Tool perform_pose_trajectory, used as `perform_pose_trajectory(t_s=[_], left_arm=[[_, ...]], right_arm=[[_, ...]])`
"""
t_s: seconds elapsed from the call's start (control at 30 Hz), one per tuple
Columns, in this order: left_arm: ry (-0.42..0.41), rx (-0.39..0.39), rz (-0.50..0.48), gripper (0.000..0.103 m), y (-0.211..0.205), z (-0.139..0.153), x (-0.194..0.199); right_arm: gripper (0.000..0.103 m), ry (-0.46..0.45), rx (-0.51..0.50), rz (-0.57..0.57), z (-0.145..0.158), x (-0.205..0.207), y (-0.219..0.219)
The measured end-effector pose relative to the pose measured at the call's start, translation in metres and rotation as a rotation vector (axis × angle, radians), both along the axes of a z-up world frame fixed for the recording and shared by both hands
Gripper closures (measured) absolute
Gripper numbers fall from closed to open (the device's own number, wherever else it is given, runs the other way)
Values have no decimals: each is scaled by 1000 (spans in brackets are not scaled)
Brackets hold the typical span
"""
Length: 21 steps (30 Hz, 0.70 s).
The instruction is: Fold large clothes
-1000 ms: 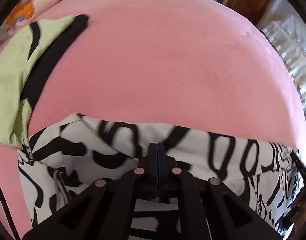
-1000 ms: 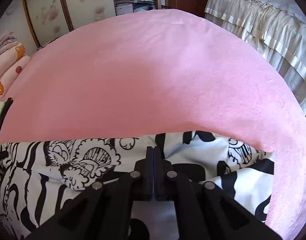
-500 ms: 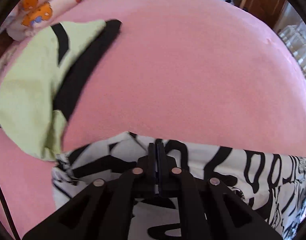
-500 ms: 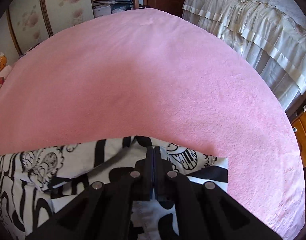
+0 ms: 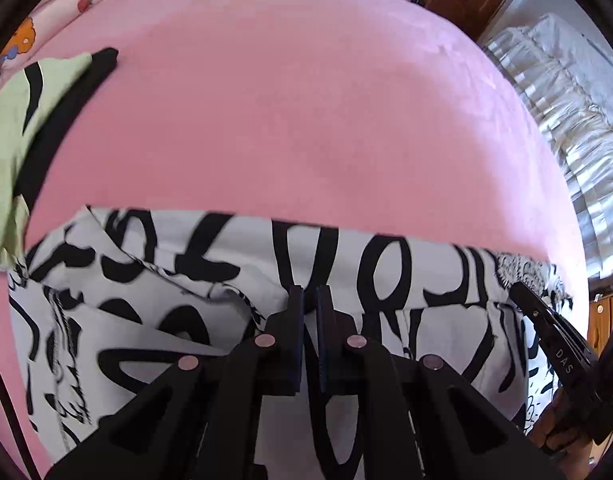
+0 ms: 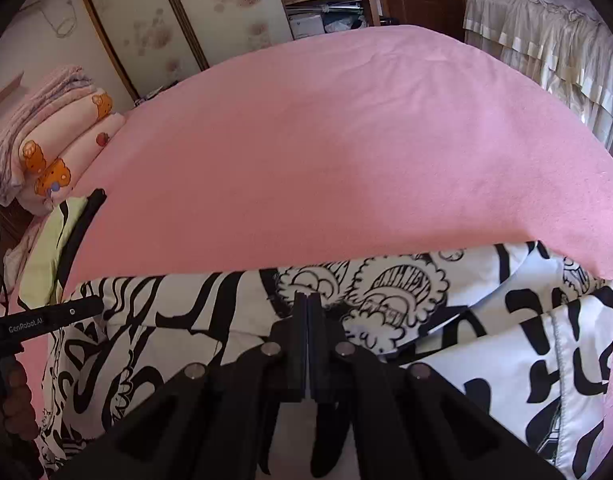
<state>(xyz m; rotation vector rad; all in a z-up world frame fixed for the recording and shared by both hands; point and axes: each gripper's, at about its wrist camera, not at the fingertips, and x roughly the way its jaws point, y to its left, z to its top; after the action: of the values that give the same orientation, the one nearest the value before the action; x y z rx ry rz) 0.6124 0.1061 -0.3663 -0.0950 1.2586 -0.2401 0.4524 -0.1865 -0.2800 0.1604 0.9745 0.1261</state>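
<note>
B/w printed garment (image 5: pixel 234 264) lies across near edge of pink bed cover (image 5: pixel 290 112), spread wide from abt 8 to 4 o'clock in L wrist view; far hem runs roughly straight, side to side. A folded-over flap sits at garment's left part, stitched seam visible.

L gripper (image 5: pixel 309 300): narrow slit betw the fingers, tips over the cloth at 6 o'clock; a fold of fabric bunches just left of the tips. Whether any cloth is pinched in the slit – cannot tell.

R gripper (image 6: pixel 307 304): fingers pressed together, no gap seen, tips on the cartoon-print area of the garment (image 6: pixel 386 288). Cloth caught betw them? Cannot tell.

Green/black garment (image 5: pixel 22 128) at 9–10 o'clock on the cover, its lower corner touching the b/w one. Folded blankets w/ bear print (image 6: pixel 54 148) at 9 o'clock in R view, beside bed. Cream ruffled bedding (image 6: pixel 546 32) at 1–2 o'clock.
</note>
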Motion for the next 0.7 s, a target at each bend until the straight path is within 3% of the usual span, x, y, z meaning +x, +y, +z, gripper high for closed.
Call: perform_pose_trajectory(t_s=[0.2, 0.37, 0.47, 0.57, 0.7], left_arm=[[27, -59, 71, 101, 22, -15, 2], [28, -11, 123, 102, 46, -21, 9], [25, 61, 147, 102, 56, -18, 12], [14, -45, 143, 102, 57, -3, -3], [-5, -147, 39, 102, 33, 14, -21]], right_arm=[[103, 34, -42, -40, -13, 7, -28], [103, 80, -137, -122, -18, 8, -67], [103, 100, -41, -206, -13, 6, -97], [103, 95, 2, -195, 1, 4, -95], [103, 112, 243, -124, 17, 4, -67]])
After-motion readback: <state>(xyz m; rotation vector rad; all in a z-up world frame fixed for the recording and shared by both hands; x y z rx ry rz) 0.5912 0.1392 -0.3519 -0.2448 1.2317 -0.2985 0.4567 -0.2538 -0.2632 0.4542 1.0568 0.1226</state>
